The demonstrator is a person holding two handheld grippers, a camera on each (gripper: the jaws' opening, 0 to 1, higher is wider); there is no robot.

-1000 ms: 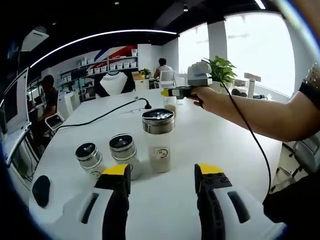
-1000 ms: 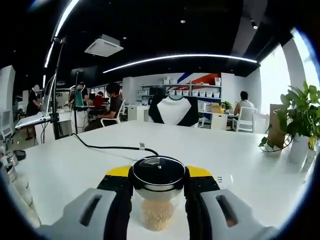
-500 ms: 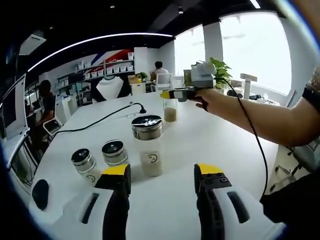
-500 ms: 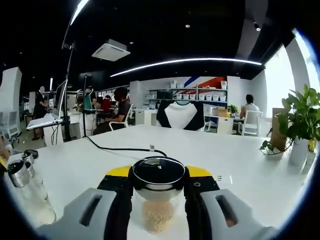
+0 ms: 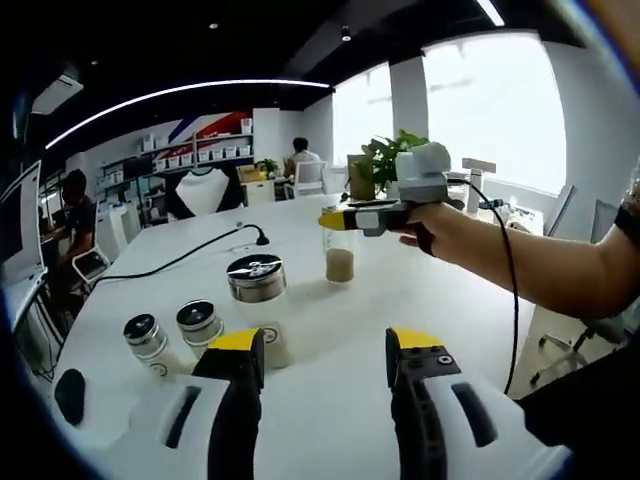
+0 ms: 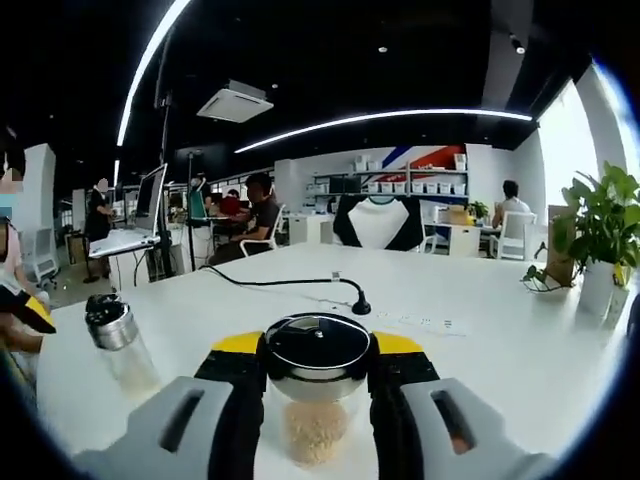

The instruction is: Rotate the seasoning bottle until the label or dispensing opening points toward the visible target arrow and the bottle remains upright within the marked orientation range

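My right gripper (image 6: pixel 318 362) is shut on a clear seasoning bottle (image 6: pixel 316 425) with a steel-rimmed dark lid and beige grains inside, held upright. In the left gripper view that bottle (image 5: pixel 340 255) stands upright at the table's middle, with the right gripper (image 5: pixel 345 218) clamped at its top and a person's arm (image 5: pixel 520 260) behind. My left gripper (image 5: pixel 325 345) is open near the table's front with nothing between its yellow-tipped fingers (image 5: pixel 236 342). I cannot tell whether the held bottle's base touches the table.
A tall steel-lidded bottle (image 5: pixel 257 295) and two small ones (image 5: pixel 199 322) (image 5: pixel 144 336) stand left of my left gripper. A black cable (image 5: pixel 185 256) crosses the white table (image 5: pixel 330 400). A dark mouse-like object (image 5: pixel 68 395) lies front left. A potted plant (image 6: pixel 598 240) stands right. People sit at far desks.
The right gripper has swung leftwards with the bottle still in it, and a small bottle has come into its view at left. The left gripper's view has drifted, and the standing bottles sit lower left.
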